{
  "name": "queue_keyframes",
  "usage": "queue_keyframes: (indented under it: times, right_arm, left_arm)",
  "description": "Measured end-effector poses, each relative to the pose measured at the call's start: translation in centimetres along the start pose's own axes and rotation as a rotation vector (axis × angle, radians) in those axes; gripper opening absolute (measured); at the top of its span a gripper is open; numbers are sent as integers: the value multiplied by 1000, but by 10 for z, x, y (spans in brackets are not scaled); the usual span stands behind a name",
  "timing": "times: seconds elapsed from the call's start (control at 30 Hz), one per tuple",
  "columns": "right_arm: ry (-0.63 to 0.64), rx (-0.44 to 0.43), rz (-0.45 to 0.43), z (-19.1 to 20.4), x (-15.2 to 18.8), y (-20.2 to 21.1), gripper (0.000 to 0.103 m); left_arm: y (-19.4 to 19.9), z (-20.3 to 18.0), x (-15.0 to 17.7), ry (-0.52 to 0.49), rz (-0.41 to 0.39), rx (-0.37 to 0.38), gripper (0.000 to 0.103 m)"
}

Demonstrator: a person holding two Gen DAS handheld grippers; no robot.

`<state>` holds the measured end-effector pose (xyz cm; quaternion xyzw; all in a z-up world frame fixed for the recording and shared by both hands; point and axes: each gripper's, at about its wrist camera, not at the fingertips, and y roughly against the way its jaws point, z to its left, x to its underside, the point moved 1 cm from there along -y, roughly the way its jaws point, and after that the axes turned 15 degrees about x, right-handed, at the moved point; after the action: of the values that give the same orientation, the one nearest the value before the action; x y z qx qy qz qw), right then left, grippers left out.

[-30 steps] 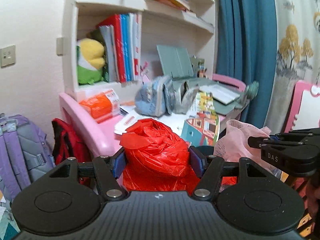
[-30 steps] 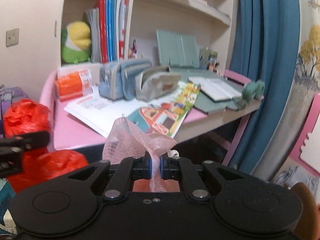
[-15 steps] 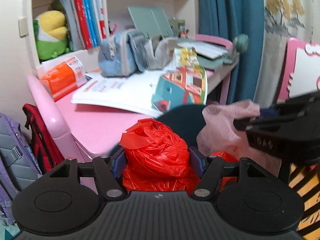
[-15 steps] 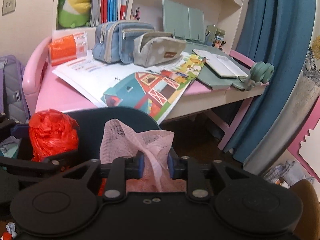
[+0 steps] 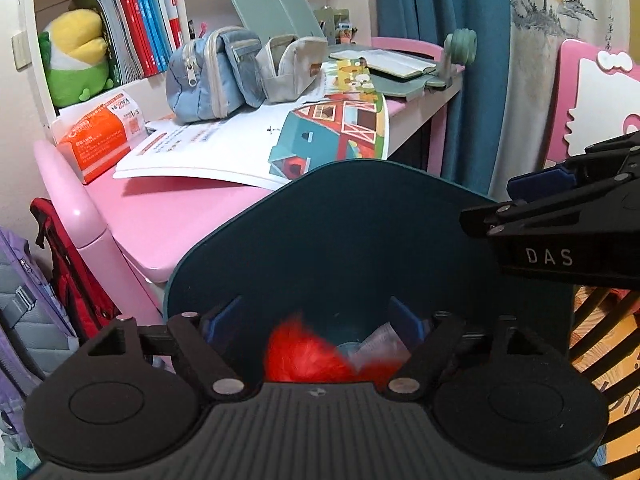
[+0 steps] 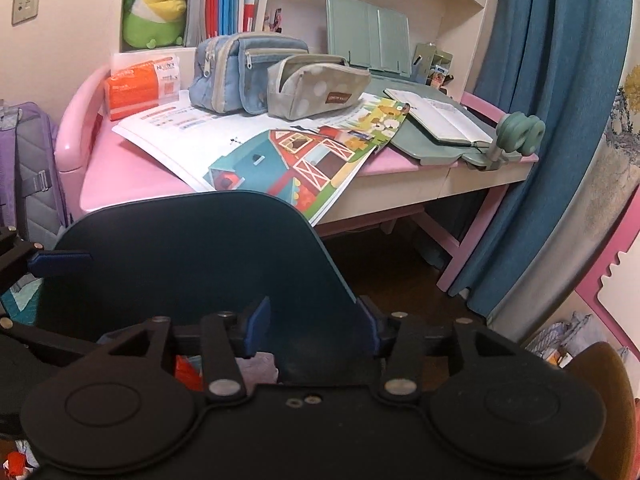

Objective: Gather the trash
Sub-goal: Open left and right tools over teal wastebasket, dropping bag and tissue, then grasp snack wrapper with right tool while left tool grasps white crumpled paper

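Observation:
A dark teal trash bin (image 5: 360, 232) stands in front of the pink desk; it also shows in the right wrist view (image 6: 192, 256). The red plastic bag (image 5: 300, 354), blurred, lies down inside the bin below my open left gripper (image 5: 320, 318), with a pale pink scrap (image 5: 380, 346) beside it. My right gripper (image 6: 316, 320) is open and empty over the bin; a bit of pink (image 6: 260, 368) and red (image 6: 184, 368) shows below it. The right gripper also shows at the right of the left wrist view (image 5: 560, 220).
The pink desk (image 6: 120, 172) holds an open picture book (image 6: 280, 156), pencil cases (image 6: 248, 72), an orange tissue pack (image 6: 140, 84) and a green book stand (image 6: 368, 32). A purple backpack (image 6: 28, 176) hangs at left. A blue curtain (image 6: 540, 120) hangs at right.
Both grippers opened over the bin. The red bag dropped from the left gripper and the pink bag from the right one, into the bin.

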<state>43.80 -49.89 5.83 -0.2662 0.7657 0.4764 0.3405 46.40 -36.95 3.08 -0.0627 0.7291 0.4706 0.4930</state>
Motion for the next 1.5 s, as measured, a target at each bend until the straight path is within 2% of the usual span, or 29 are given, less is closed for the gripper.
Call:
queue_keyframes:
  times: [0.3,0.6,0.8,1.0,1.17,1.33,1.5]
  right_arm:
    - [-23,-48,-51,-7,6,50,50]
    - [4,-125,-112,12,18,117,51]
    - [29,-198,-149,34,27,160,53]
    - [52,-304,-187,70,40,195,55]
    - [84,-395,-220,108,55,212,56]
    - [117,-478,-223,152,76,217,56]
    - [145,-551,-188,197,100,207,57]
  left_arm:
    - [48,0,10,37,-46,11,80]
    - [114,3,27,73,-109,0,80]
    - [162,12,51,125,-147,5,80]
    - [203,30,84,187,-179,-17,80]
    - [235,51,118,225,-199,-67,82]
    - [261,73,156,264,-209,-110,82]
    - [284,98,204,324,-220,-156,84]
